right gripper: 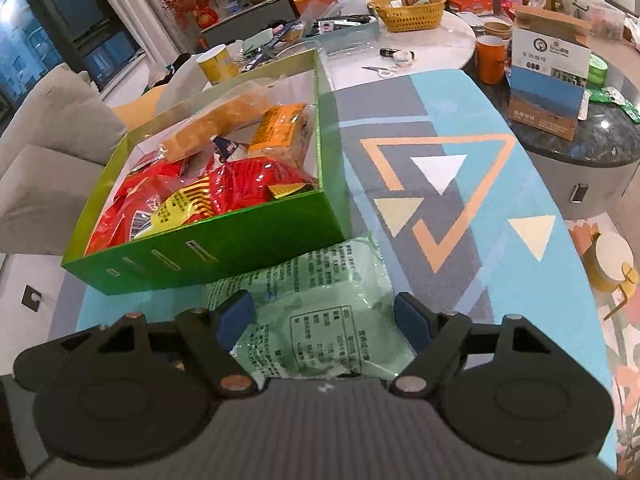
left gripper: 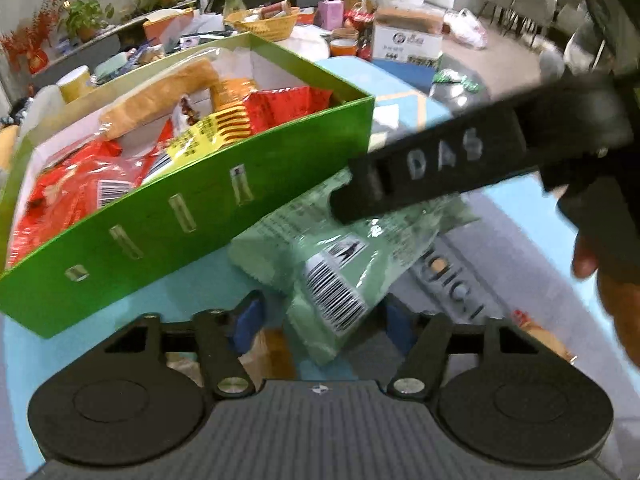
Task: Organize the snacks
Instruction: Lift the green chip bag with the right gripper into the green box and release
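A green box (left gripper: pixel 192 216) (right gripper: pixel 224 248) on the patterned mat holds several red, yellow and orange snack packs (left gripper: pixel 256 112) (right gripper: pixel 240 184). A pale green snack bag (left gripper: pixel 340 256) (right gripper: pixel 320 312) lies on the mat against the box's near right corner. My left gripper (left gripper: pixel 320 320) is open, its blue pads on either side of the bag's near end. My right gripper (right gripper: pixel 326 322) is open over the same bag, pads astride it. In the left wrist view the right gripper's black finger (left gripper: pixel 432 168) reaches over the bag from the right.
The blue, grey and orange patterned mat (right gripper: pixel 460 208) stretches right of the box. Behind are a white round table (right gripper: pixel 436 36) with a yellow basket (right gripper: pixel 408 8), an orange cup (right gripper: pixel 490 58), a cardboard carton (right gripper: pixel 548 76) and a grey sofa (right gripper: pixel 44 152) at left.
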Motion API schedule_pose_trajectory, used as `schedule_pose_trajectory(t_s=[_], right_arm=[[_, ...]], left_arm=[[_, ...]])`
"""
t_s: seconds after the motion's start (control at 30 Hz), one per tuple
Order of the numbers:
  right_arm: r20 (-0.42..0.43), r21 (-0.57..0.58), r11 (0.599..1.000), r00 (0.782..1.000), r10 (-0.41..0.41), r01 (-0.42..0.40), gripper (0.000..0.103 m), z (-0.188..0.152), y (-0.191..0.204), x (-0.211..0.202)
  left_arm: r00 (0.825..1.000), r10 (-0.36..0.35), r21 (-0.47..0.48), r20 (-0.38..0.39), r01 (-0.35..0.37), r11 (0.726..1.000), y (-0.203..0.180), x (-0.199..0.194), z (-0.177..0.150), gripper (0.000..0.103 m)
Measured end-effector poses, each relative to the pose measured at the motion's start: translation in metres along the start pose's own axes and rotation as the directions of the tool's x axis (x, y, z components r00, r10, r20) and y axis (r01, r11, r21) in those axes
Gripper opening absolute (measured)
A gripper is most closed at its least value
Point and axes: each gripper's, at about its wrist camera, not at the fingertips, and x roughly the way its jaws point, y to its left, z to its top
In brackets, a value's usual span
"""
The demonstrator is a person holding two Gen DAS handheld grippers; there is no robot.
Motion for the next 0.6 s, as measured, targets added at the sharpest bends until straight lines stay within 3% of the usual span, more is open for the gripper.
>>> schedule_pose_trajectory(t_s=[0.1, 0.2, 0.37, 0.6], right_arm=[[-0.003, 0.0, 1.0, 1.0, 0.01, -0.01, 0.07, -0.002, 0.003, -0.004], [-0.015, 0.008, 1.0, 1.0, 0.014, -0.014, 0.069, -0.004, 0.01, -0.018], [0.063, -0.046, 0.997, 0.996, 0.059, -0.056, 0.069, -0.012, 0.031, -0.056], [0.105, -0.089, 0.989, 0.987, 0.125, -0.116, 0.069, -0.012, 0.065, -0.076]], left_arm=[[1.0, -0.029, -0.017, -0.005, 0.029, 0.999, 0.001, -0.006, -0.001, 0.037], [0.998, -0.053, -0.031, 0.024, 0.054, 0.998, 0.0, -0.028, -0.006, 0.036], [0.992, -0.018, -0.023, 0.122, 0.021, 1.0, -0.001, -0.076, -0.02, 0.036], [0.985, 0.05, -0.053, 0.163, -0.041, 0.998, 0.012, -0.117, -0.027, 0.036]])
